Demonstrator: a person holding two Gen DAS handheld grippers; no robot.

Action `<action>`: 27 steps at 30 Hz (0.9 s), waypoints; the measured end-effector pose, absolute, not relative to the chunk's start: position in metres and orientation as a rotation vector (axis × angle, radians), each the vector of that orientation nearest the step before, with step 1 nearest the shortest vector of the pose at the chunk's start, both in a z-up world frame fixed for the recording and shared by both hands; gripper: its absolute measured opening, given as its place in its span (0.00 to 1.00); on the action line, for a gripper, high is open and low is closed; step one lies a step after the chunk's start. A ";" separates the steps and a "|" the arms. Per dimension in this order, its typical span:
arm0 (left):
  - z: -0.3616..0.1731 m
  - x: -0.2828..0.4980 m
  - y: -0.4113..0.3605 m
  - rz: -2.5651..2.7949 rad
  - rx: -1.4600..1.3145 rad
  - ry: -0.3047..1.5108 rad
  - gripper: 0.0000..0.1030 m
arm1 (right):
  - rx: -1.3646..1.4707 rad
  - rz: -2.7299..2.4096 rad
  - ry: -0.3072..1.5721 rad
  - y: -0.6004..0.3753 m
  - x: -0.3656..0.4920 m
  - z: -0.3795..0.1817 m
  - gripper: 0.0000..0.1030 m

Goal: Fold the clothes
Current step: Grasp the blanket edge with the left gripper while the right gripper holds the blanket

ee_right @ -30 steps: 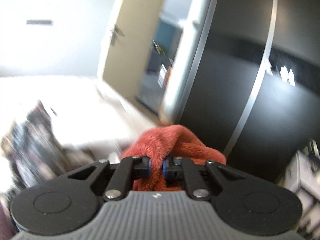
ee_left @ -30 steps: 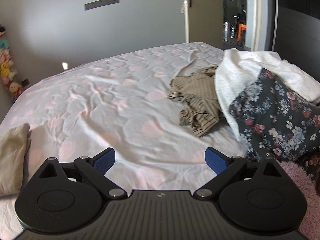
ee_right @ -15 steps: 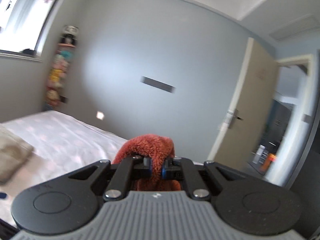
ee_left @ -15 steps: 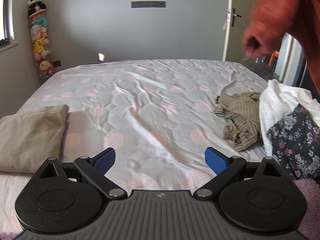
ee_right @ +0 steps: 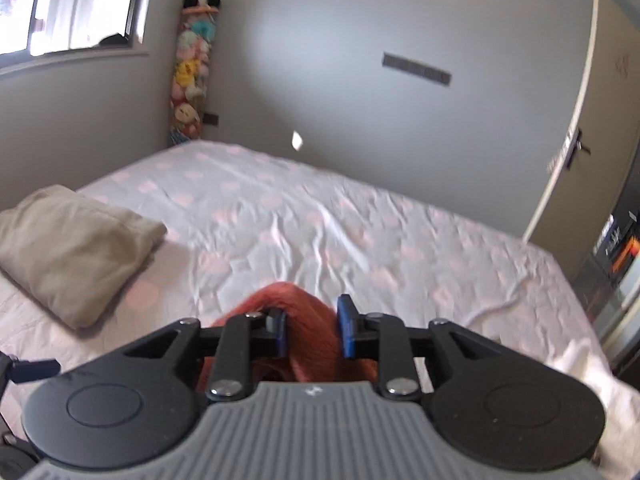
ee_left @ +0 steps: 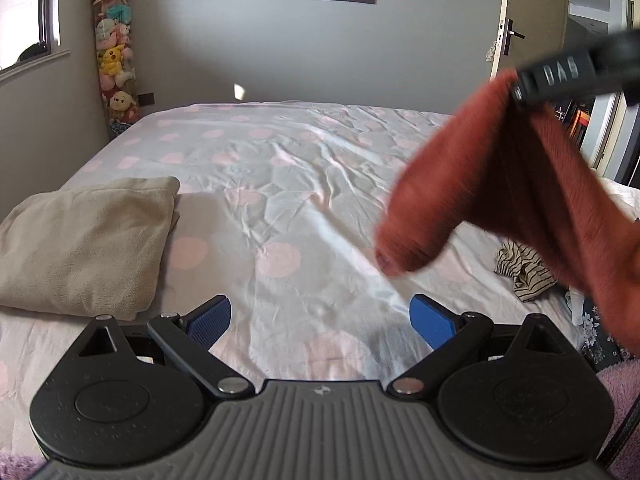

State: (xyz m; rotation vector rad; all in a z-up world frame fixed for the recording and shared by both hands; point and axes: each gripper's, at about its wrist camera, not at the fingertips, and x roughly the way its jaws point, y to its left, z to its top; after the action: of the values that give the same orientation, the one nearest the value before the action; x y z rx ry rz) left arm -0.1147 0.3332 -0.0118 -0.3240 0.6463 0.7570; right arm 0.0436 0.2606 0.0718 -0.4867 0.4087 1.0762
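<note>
The left tool (ee_left: 320, 320) fills the bottom of its own view, jaws spread wide with nothing between the blue pads, angled downward. The right tool (ee_right: 311, 330) sits low centre in its view, jaws opening, rust-red fabric (ee_right: 308, 320) still between the pads; it also appears blurred at the upper right of the left view.

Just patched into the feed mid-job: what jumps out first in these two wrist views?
The rust-red fleecy garment grabs the eye: it hangs over the right side of the polka-dot bed, between the fingers of the right gripper, whose jaws are opening. The left gripper is wide open and empty above the sheet. A folded beige item lies at the left, a striped garment crumpled at the right edge.
</note>
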 end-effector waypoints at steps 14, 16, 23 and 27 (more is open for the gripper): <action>-0.022 -0.070 0.321 0.691 -0.286 0.694 0.95 | -0.523 1.039 0.475 0.225 0.072 0.050 0.80; -0.025 -0.061 0.318 0.671 -0.279 0.705 0.95 | -0.502 1.010 0.483 0.204 0.084 0.049 0.80; -0.041 -0.018 0.298 0.562 -0.273 0.759 0.95 | -0.417 0.874 0.527 0.113 0.134 0.046 0.80; -0.053 0.010 0.285 0.521 -0.248 0.794 0.95 | -0.369 0.750 0.550 0.048 0.163 0.040 0.80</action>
State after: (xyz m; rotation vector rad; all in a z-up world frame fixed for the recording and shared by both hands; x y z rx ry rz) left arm 0.0097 0.2851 -0.0534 -0.2475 0.7936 0.5211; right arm 0.1630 0.0476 0.0397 -0.3685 0.5500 0.7502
